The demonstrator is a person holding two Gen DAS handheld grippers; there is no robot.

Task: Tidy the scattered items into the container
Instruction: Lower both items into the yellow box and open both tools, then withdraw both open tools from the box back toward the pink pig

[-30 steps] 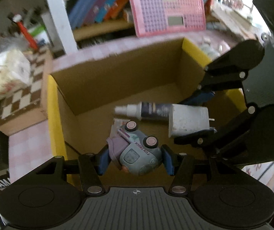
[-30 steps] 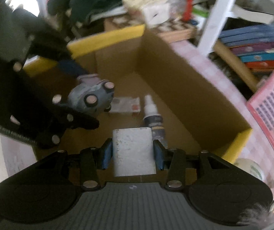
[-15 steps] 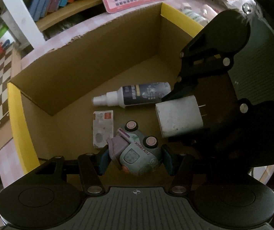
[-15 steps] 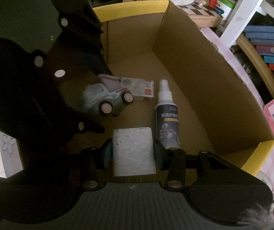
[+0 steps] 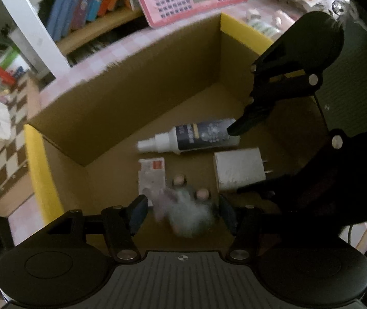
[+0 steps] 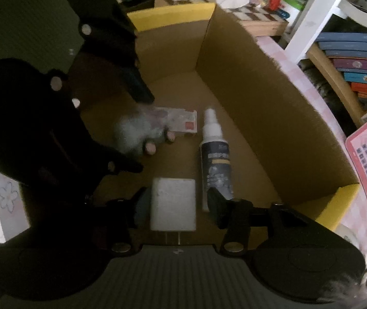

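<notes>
Left gripper (image 5: 182, 212) fingers have just been opening; the blurred toy truck (image 5: 187, 209) between them is released. Right gripper (image 6: 175, 206) fingers have likewise been opening, freeing the white charger (image 6: 173, 207). Beyond lie the spray bottle (image 5: 191, 137) and sachet (image 5: 152, 175), all inside the cardboard box (image 5: 132, 97). Items beyond the box probably remain.

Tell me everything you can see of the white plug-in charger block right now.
The white rectangular charger block, scuffed plastic by the look, has metal prongs at one end. It lies low inside the brown cardboard box, between the right hand-held gripper fingers, whose jaws have just been opening with a gap beside it. The dark spray bottle lies alongside.
</notes>
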